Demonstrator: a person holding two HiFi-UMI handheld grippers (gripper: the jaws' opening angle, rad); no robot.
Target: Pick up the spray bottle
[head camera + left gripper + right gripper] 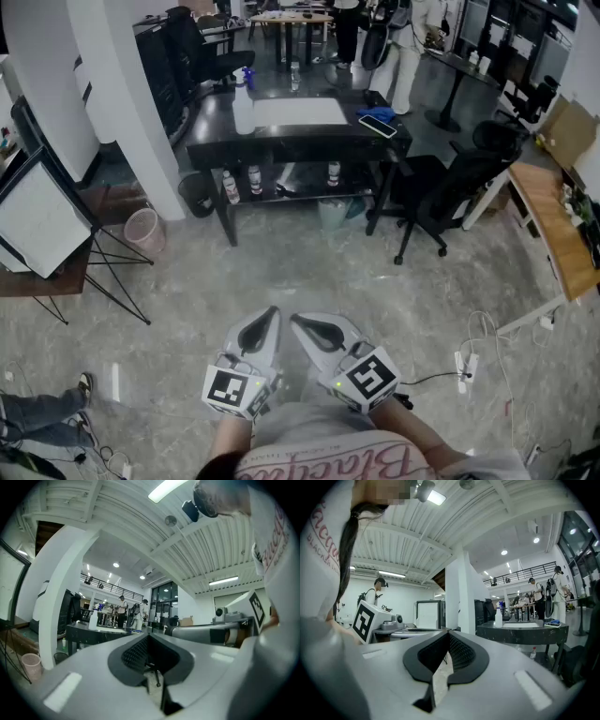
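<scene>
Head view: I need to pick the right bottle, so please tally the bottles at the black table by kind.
Spray bottle: 1
Small bottles on the lower shelf: 3
Small bottle at the far edge of the table: 1
Total: 5

One spray bottle, two claws, one pink bin.

— Item one: what is the person wearing?
— White fabric top, red script lettering running across it.
— Item two?
— Pale grey moulded plastic left gripper and right gripper, black ribbed pads lining them, black-and-white square-marker cubes sitting behind.
</scene>
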